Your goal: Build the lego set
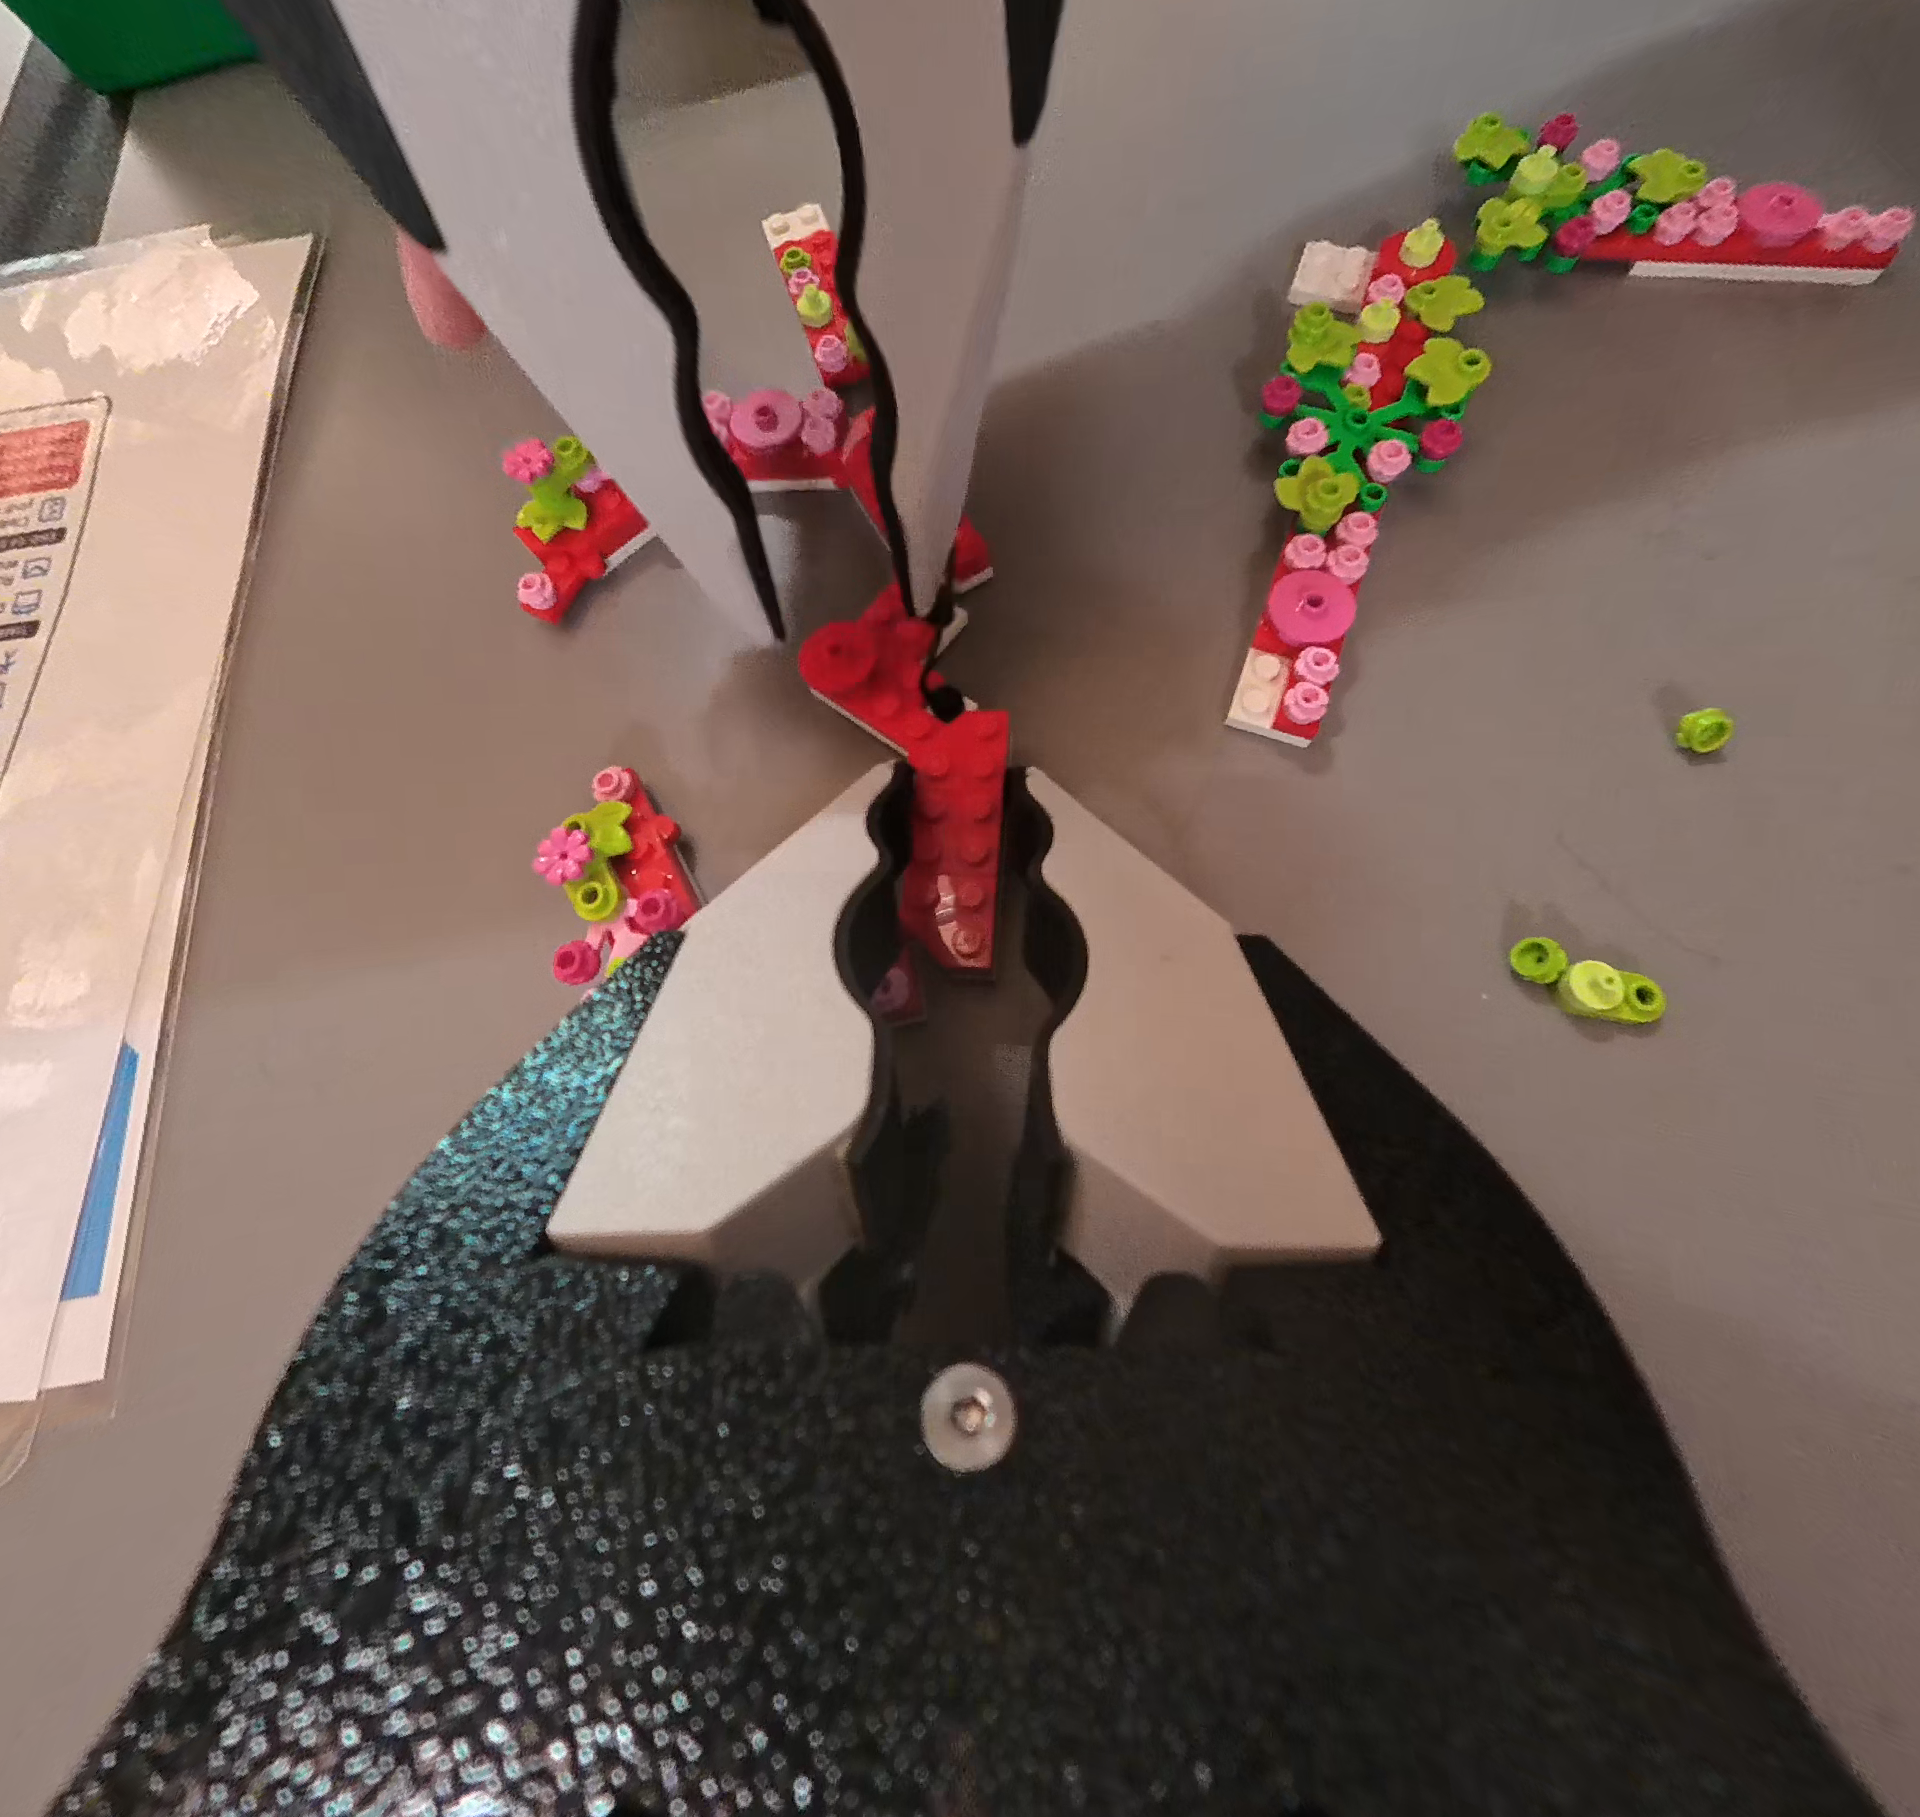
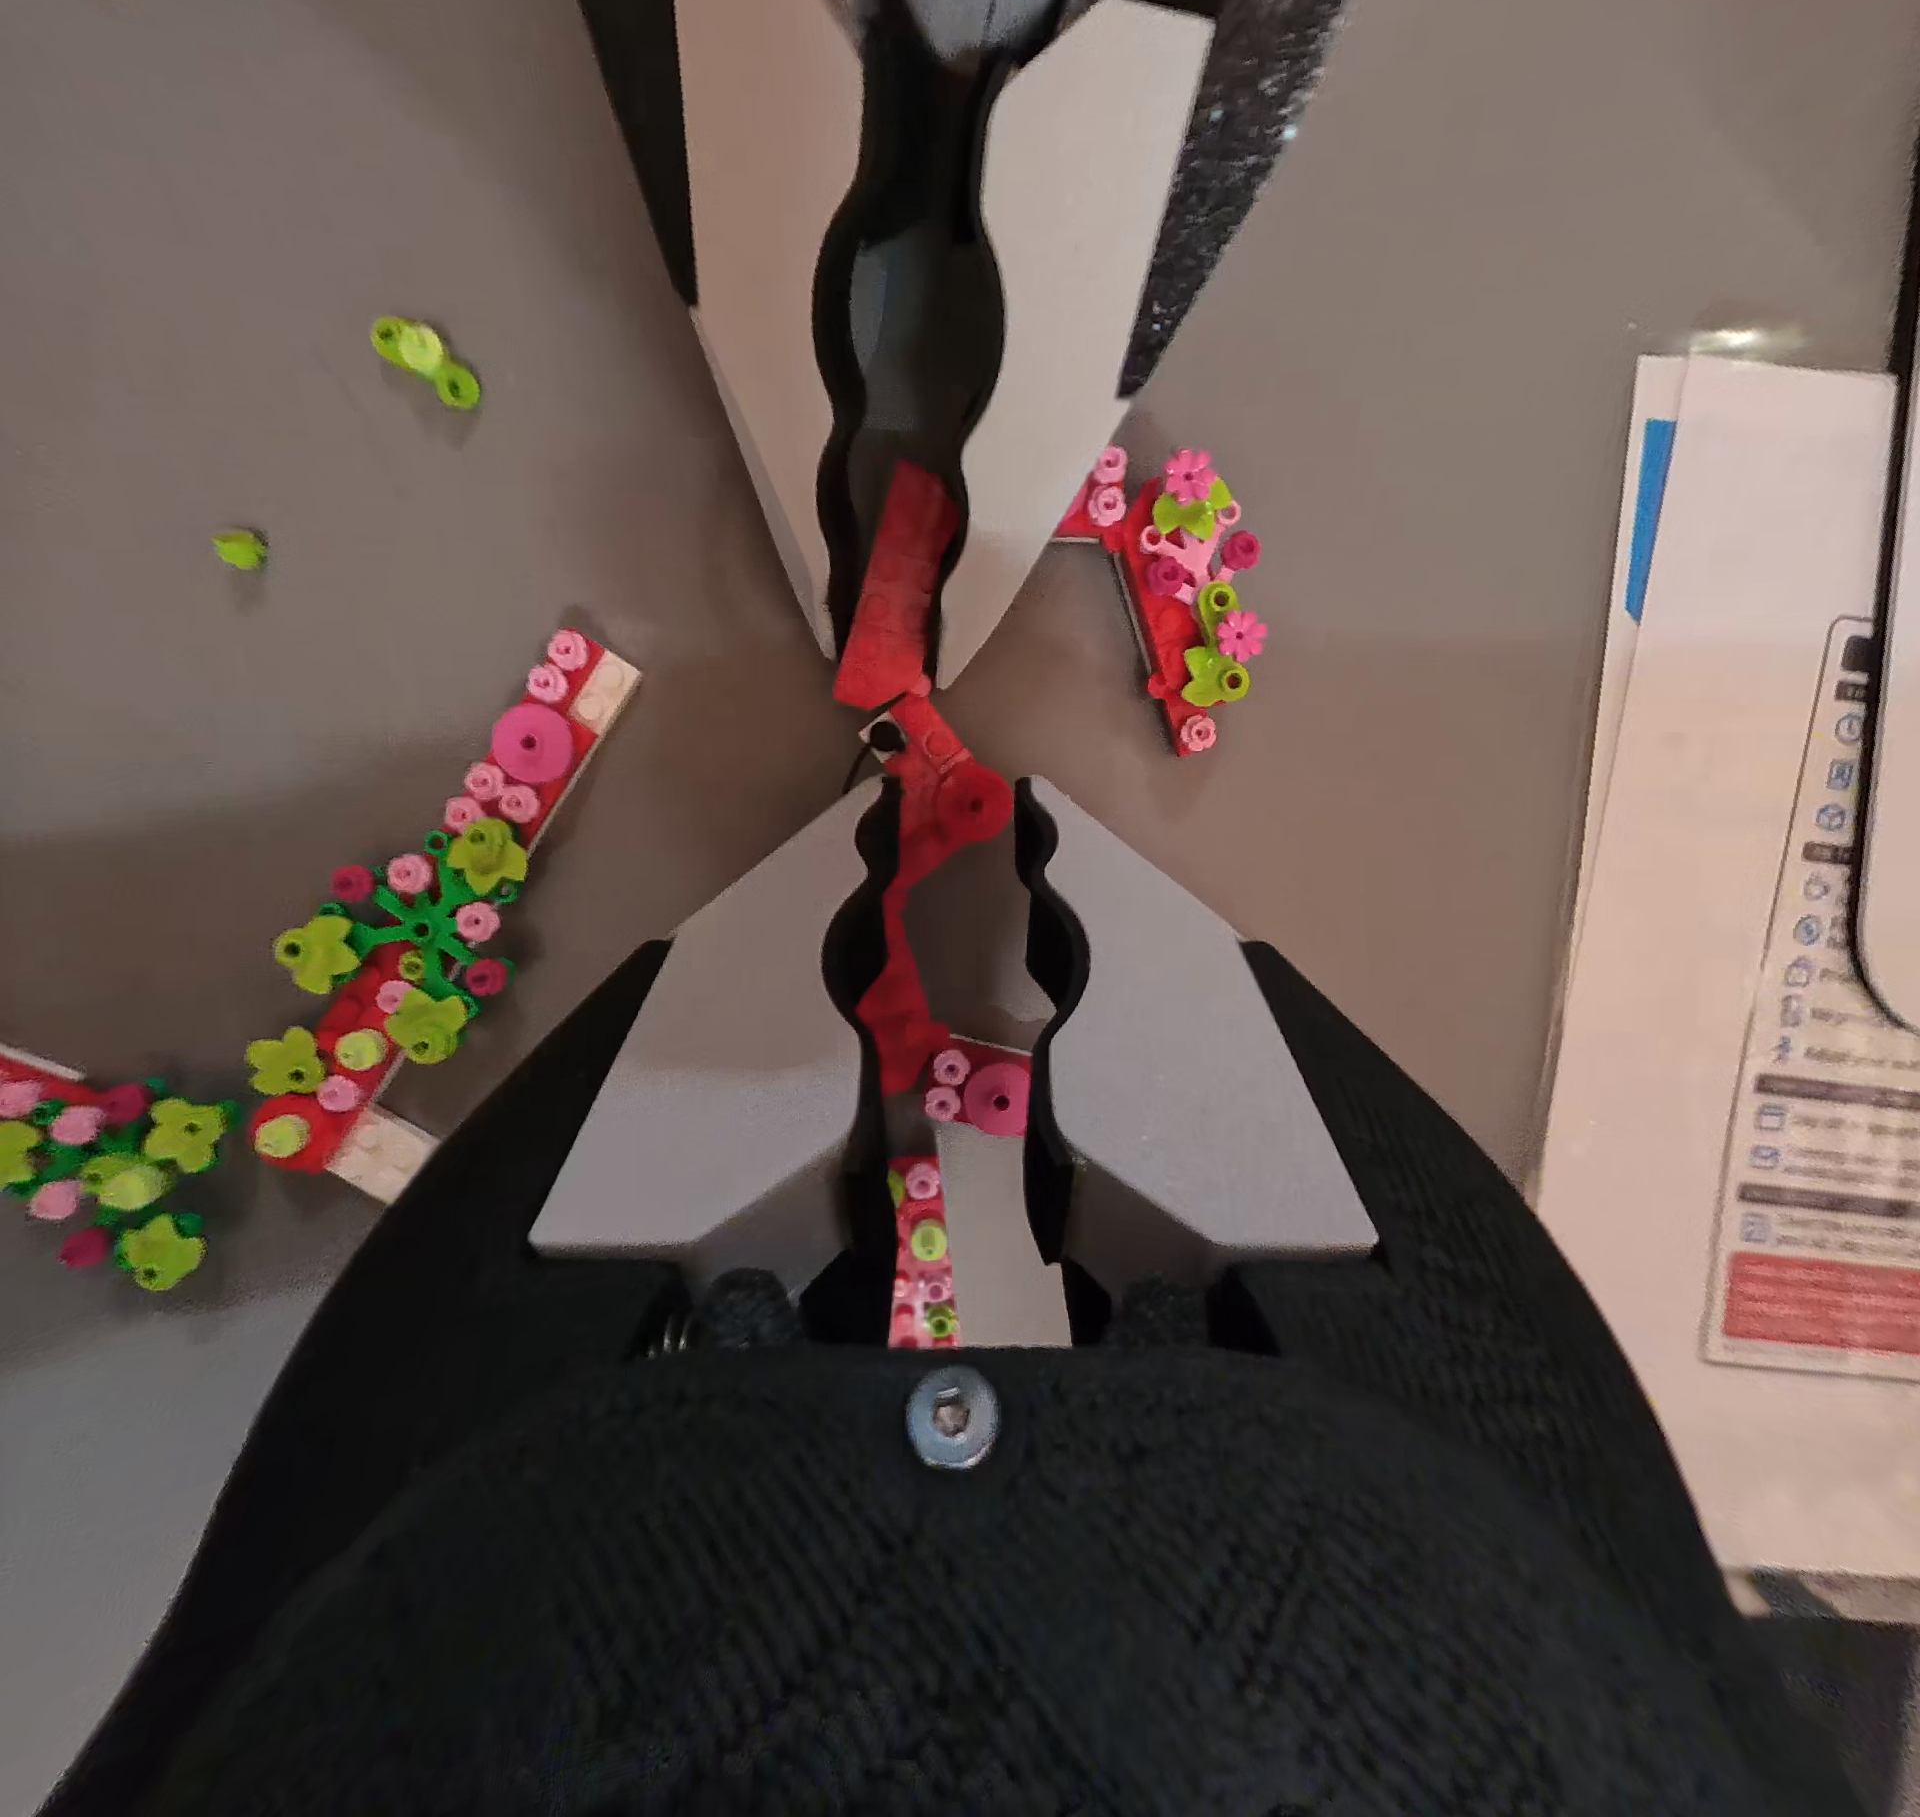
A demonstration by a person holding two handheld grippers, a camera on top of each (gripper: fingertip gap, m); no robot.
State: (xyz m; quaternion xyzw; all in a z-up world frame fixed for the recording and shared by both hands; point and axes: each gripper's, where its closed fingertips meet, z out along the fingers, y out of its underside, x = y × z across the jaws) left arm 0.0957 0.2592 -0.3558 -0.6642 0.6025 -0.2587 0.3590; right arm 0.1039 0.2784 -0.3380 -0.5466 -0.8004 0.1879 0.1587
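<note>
My left gripper (image 1: 961,791) is shut on a red studded plate (image 1: 956,853) and holds it above the grey table. My right gripper (image 2: 948,788) faces it from the opposite side, shut on a red angled piece with a round end (image 2: 961,806). The two red pieces meet tip to tip at a small black joint (image 1: 940,702). In the left wrist view the right gripper (image 1: 847,614) comes down from the top. In the right wrist view the left gripper (image 2: 885,666) comes from the top with its plate (image 2: 894,583).
Finished red strips with pink and lime flowers lie on the table (image 1: 1340,479) (image 1: 1704,219) (image 1: 613,853) (image 1: 566,520). Loose lime pieces (image 1: 1590,983) (image 1: 1704,728) lie to the right. A bagged instruction booklet (image 1: 125,728) lies at the left edge.
</note>
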